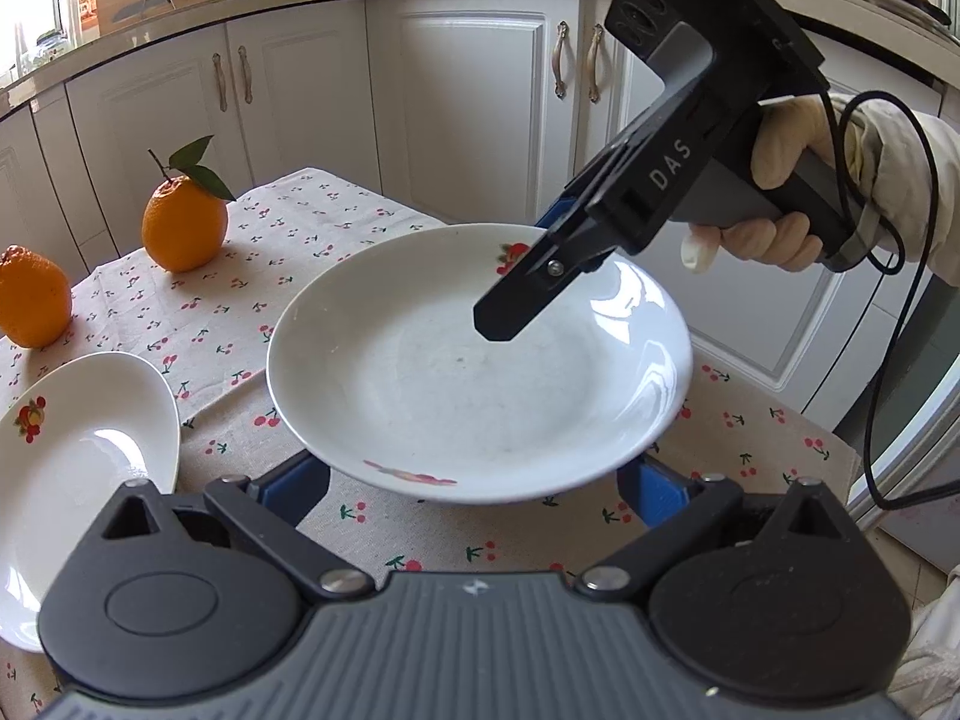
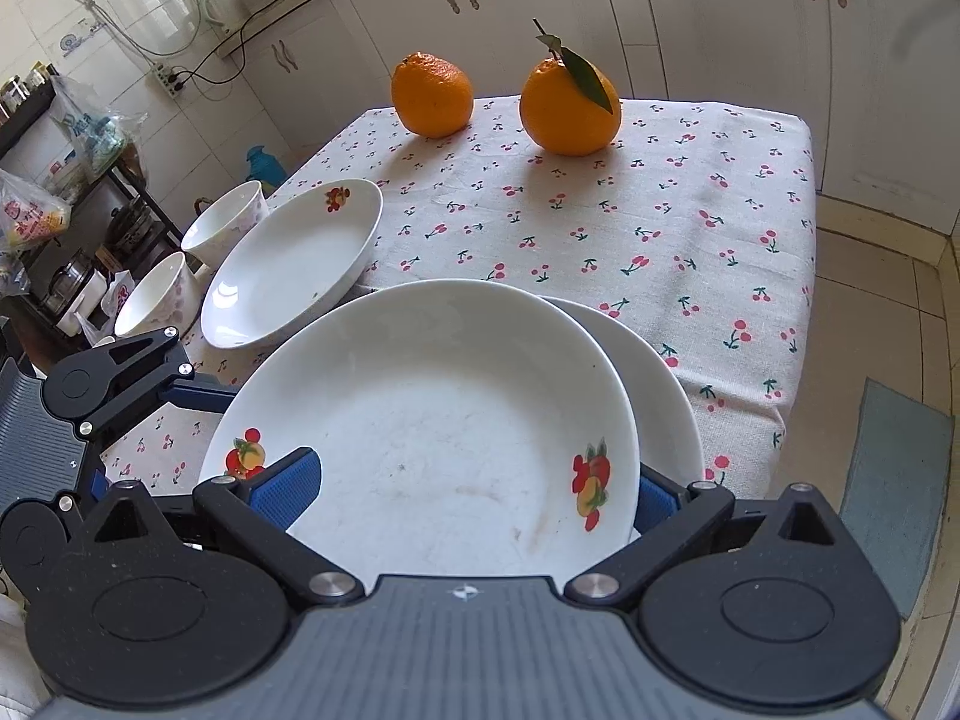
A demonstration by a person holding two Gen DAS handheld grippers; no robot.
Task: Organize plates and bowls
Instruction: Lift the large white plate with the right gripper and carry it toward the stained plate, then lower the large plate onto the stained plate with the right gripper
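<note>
Your left gripper (image 2: 198, 396) sits spread wide at the top plate's (image 2: 432, 420) near-left rim, gripping nothing. That plate rests offset on a lower plate (image 2: 666, 384). Your right gripper (image 1: 498, 324) hangs above it; I cannot tell its jaw state. Oval dish (image 2: 294, 264) and two bowls (image 2: 225, 222) crowd the left edge. Cherry tablecloth (image 2: 690, 228) is open rightward, its edge just past the stack; white cabinets behind.

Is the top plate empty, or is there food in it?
Empty. The top plate holds no food; only faint smears and its printed fruit show.
</note>
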